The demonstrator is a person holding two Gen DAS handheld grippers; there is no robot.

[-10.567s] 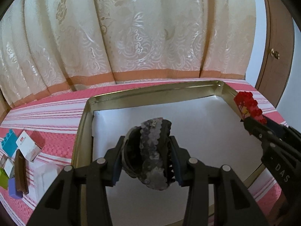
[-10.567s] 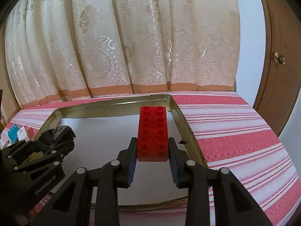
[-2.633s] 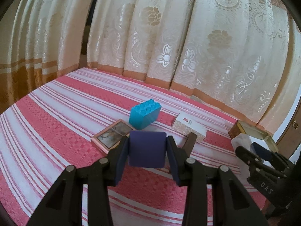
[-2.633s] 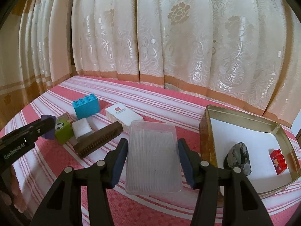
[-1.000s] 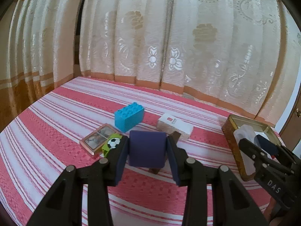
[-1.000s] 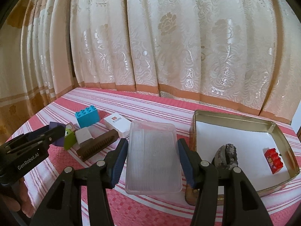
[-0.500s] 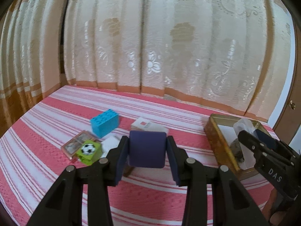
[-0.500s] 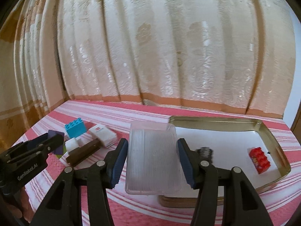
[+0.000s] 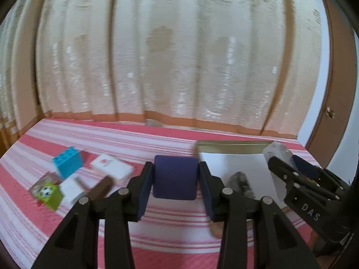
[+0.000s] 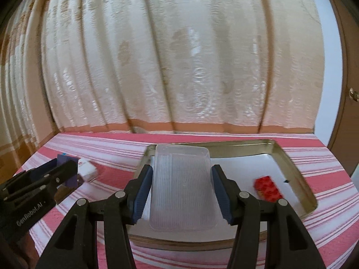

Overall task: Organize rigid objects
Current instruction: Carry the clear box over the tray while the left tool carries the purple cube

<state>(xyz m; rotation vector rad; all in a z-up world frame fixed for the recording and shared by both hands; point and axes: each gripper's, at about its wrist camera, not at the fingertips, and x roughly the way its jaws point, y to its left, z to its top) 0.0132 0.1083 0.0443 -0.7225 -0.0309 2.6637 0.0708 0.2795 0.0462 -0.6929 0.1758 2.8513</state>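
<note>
1. Curtain (image 10: 179,67): cream patterned fabric with an orange band near its hem, filling the background behind the table in both views; blurred.
2. Tablecloth (image 9: 134,143): pink-red with white stripes, covering the whole work surface.
3. Metal tray (image 10: 289,159): gold-coloured, shallow-walled, lined with white, lying on the right part of the cloth. Inside it, a red toy brick (image 10: 268,188) lies near the right wall; in the left wrist view a dark speckled hair clip (image 9: 242,182) lies near the tray's left side.
4. Right gripper (image 10: 181,188): jaws clamped on the two long sides of a clear plastic box (image 10: 182,186), which sits squarely between the blue pads and projects forward beyond them, held above the left part of the tray. The same gripper (image 9: 285,165) shows at the right edge of the left wrist view, with the box seen edge-on.
5. Left gripper (image 9: 176,180): jaws closed on the left and right faces of a dark purple block (image 9: 176,177), centred between the pads and held above the cloth, just left of the tray. From the right wrist view the gripper (image 10: 65,170) appears at lower left with the block in its tips.
6. Loose objects on the cloth, left of the tray, close together:
   - white box with a red mark (image 9: 111,165);
   - cyan toy brick (image 9: 67,161);
   - brown bar (image 9: 102,186);
   - green cube with a football print (image 9: 49,194);
   - small white block (image 9: 71,187) between the green cube and the brown bar.
</note>
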